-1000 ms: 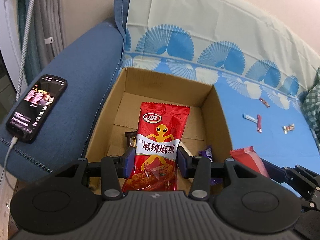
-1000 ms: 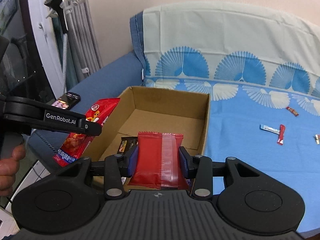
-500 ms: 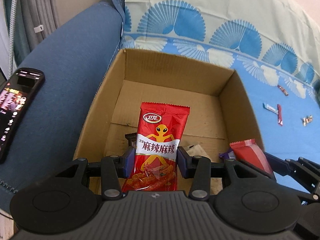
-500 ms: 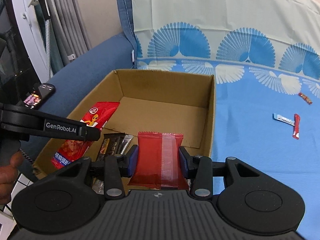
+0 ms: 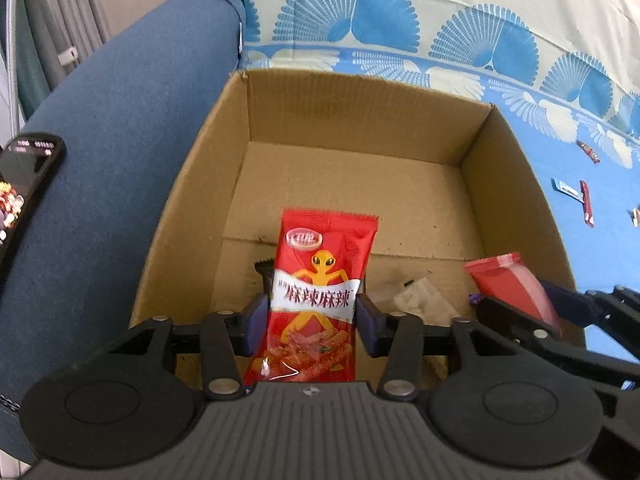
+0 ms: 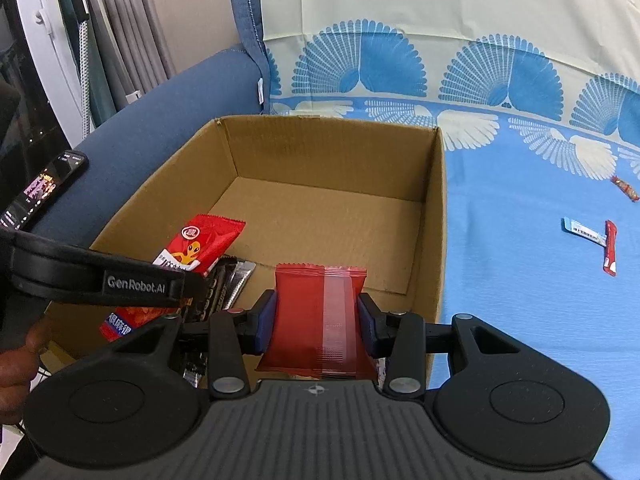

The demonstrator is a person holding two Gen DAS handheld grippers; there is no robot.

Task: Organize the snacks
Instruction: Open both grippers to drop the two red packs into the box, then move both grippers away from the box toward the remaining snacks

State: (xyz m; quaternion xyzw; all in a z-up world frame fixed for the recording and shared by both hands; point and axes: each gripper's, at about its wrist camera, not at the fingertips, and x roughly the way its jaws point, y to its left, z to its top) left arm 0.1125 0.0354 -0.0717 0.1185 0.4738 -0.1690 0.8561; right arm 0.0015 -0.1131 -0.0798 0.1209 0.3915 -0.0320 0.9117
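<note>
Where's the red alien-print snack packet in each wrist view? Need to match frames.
Left wrist: red alien-print snack packet sits bottom centre, between the left tool's blue pads, over the brown cardboard box.
Right wrist: same packet lies left of centre, partly behind the left tool's black arm.
Shared landmark: the box's far wall.

One box (image 5: 208, 184), centre frame. Two red packets (image 5: 320, 292) (image 6: 320, 320), one in each pair of tongs. Three small wrappers (image 6: 582, 230) (image 6: 610, 246) (image 6: 624, 187) on the blue sheet at right in the right wrist view. One phone (image 6: 48, 188), left edge.
</note>
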